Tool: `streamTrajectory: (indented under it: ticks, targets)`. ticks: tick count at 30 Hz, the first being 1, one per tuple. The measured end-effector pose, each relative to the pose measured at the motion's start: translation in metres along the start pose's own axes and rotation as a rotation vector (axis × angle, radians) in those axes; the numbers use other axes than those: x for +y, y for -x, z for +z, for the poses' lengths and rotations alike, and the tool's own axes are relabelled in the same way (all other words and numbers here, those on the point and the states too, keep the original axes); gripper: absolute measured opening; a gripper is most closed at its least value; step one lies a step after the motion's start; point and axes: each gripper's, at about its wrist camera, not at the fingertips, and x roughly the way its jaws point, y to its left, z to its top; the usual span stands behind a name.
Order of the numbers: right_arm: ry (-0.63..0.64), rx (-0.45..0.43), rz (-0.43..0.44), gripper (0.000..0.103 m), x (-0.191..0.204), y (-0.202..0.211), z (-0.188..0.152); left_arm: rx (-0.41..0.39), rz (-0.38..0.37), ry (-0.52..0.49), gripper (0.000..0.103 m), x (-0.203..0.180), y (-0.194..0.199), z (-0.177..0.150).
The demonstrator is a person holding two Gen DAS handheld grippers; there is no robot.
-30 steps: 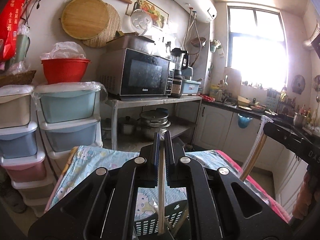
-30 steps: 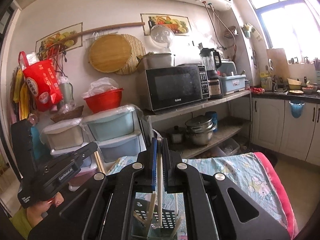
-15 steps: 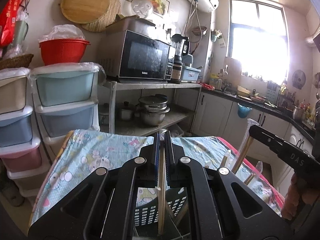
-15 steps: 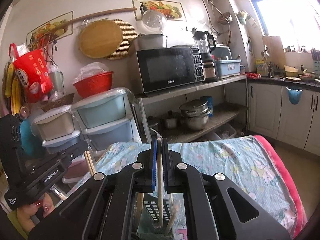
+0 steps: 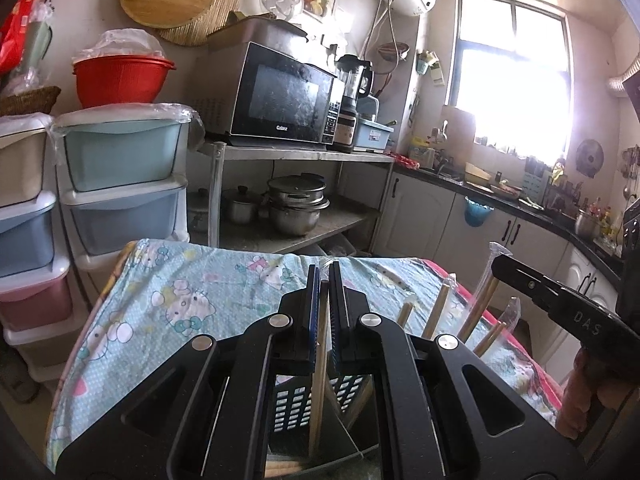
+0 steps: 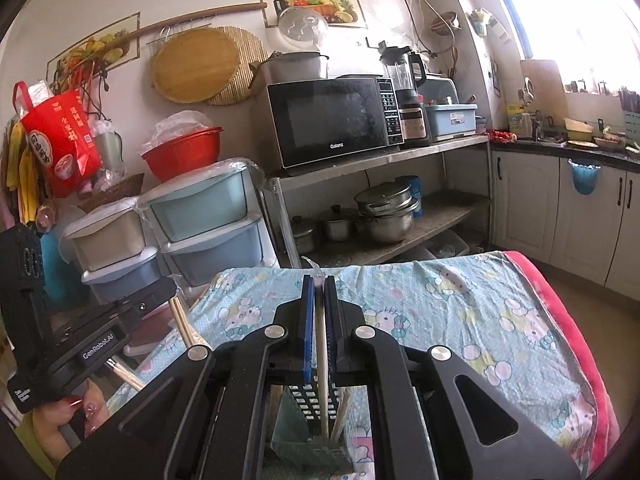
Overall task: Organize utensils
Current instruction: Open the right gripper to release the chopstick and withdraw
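microwave (image 6: 334, 120), red basin (image 5: 120, 80), steel pots (image 6: 386, 216)

Bare tablecloth (image 6: 460, 312) ahead of both claws; upright chopsticks (image 5: 438, 312) crowding the slotted holder (image 5: 294, 408) below.

The slotted utensil basket (image 5: 298, 404) shows only in slivers behind the left gripper (image 5: 324, 280), its base hidden by the gripper body. In the right wrist view, the basket (image 6: 310, 402) is likewise masked by the right gripper (image 6: 319, 284), and the lower end of the gripped chopstick (image 6: 322, 368) disappears inside it. Items along the far worktop (image 5: 516, 202) by the window are washed out by glare.
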Motion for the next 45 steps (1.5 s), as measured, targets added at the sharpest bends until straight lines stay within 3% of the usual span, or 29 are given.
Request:
streamTrajectory:
  ticks: [2,8,11,15,19,23,31,34,45]
  targets:
    - [-0.013,0.015,-0.002,0.027,-0.002,0.001,-0.001,0.009,-0.004,0.002,0.003,0.0,0.0,0.0]
    - [-0.005,0.025,-0.007,0.03,0.0,0.008,-0.004,0.032,-0.014,0.0,0.003,0.0,0.003,-0.005]
    - [-0.004,0.029,-0.005,0.035,0.0,0.013,-0.005,0.039,-0.014,0.003,0.008,0.0,0.005,-0.006]
    - [-0.007,0.036,-0.005,0.041,-0.001,0.019,-0.006,0.045,-0.016,0.009,0.02,0.0,0.008,-0.005]
    - [-0.01,0.039,-0.013,0.045,-0.003,0.025,-0.007,0.053,-0.029,0.021,0.04,0.001,0.013,-0.007]
    - [-0.023,0.038,-0.019,0.05,-0.006,0.033,-0.01,0.055,-0.028,0.035,0.051,0.001,0.019,-0.01]
    - [-0.016,0.062,-0.019,0.058,-0.003,0.045,-0.018,0.036,-0.038,0.059,0.085,0.002,0.038,-0.011]
    - [-0.014,0.064,-0.018,0.061,-0.003,0.051,-0.021,0.025,-0.036,0.063,0.092,0.001,0.046,-0.012]
    - [0.002,0.067,-0.01,0.064,0.005,0.075,-0.029,0.029,-0.012,0.072,0.092,0.001,0.069,-0.022]
